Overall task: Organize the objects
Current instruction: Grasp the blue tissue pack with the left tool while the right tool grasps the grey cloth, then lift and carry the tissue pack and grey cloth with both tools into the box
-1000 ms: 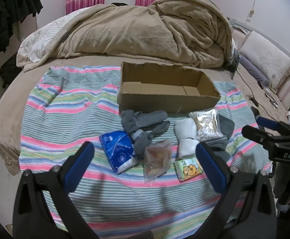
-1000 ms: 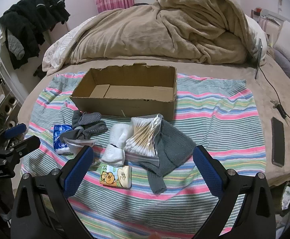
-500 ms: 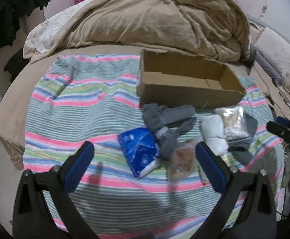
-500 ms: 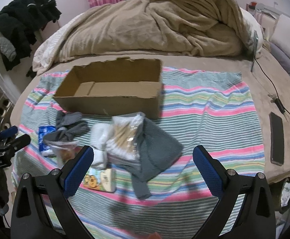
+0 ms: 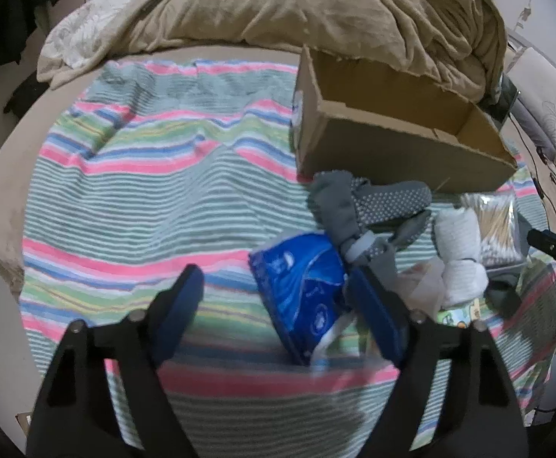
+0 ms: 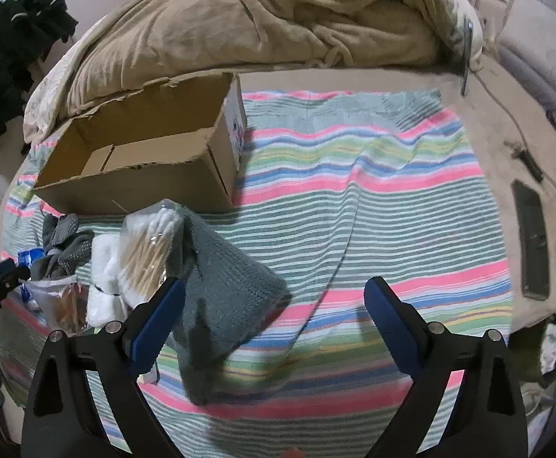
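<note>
An open cardboard box [image 5: 392,152] [image 6: 144,175] lies on a striped blanket, with a row of items in front of it. My left gripper [image 5: 274,282] hangs low over a blue tissue pack [image 5: 300,286]. Its jaws are closing with the pack between them, near the right finger; the left finger stands apart from it. My right gripper [image 6: 274,288] is closing slightly over a grey knitted cloth [image 6: 224,290], whose edge lies by the left finger. Grey dotted socks [image 5: 373,202], white socks [image 5: 457,252] and a bag of cotton swabs [image 6: 152,244] lie between the two.
A clear bag with brown contents [image 6: 60,297] and a small green cartoon pack [image 5: 457,313] lie near the front. A beige duvet [image 5: 316,7] is heaped behind the box. A black flat device [image 6: 531,240] and cables lie on the right of the bed.
Both grippers sank toward the blanket and the items grew larger. The left one narrowed around the blue pack. The right one shifted so the grey cloth sits by its left finger.
</note>
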Demonstrator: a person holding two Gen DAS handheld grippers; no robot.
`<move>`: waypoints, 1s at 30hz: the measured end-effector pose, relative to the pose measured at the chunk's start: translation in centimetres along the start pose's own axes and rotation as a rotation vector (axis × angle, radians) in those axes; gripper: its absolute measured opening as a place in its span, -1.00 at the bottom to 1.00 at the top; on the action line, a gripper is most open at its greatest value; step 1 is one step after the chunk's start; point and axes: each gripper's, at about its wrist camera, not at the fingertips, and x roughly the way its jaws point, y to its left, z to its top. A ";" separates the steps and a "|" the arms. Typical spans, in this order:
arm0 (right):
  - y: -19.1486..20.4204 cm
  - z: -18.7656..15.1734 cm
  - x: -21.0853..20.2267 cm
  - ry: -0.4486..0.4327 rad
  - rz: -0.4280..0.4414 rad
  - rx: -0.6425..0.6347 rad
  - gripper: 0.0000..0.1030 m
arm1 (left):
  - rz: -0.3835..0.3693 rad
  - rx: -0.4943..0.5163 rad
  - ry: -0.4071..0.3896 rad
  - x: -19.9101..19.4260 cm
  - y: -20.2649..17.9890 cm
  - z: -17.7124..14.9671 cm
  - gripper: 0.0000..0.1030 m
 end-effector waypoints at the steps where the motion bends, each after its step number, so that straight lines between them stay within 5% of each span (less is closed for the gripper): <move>1: -0.1 0.0 0.3 0.005 0.006 0.005 0.85 | -0.004 0.001 0.001 0.3 0.0 0.1 0.54; 7: -0.2 0.0 2.2 0.057 0.093 0.033 0.38 | -0.035 0.016 -0.014 0.6 -0.6 0.4 0.09; 14: 0.1 -0.6 1.8 0.029 0.114 0.010 -0.24 | -0.067 0.040 -0.014 0.8 -1.4 0.1 -0.13; 16: 0.4 -0.5 1.3 0.012 0.121 -0.006 -0.38 | -0.077 0.038 -0.022 0.6 -1.4 0.0 -0.40; 19: 1.0 -0.6 0.6 -0.005 0.112 -0.038 -0.50 | -0.100 0.036 -0.024 0.5 -1.4 -0.2 -0.60; 30: 1.4 0.4 -3.3 -0.102 0.102 -0.067 -0.68 | -0.143 0.037 -0.079 -2.1 -1.6 -0.1 -0.74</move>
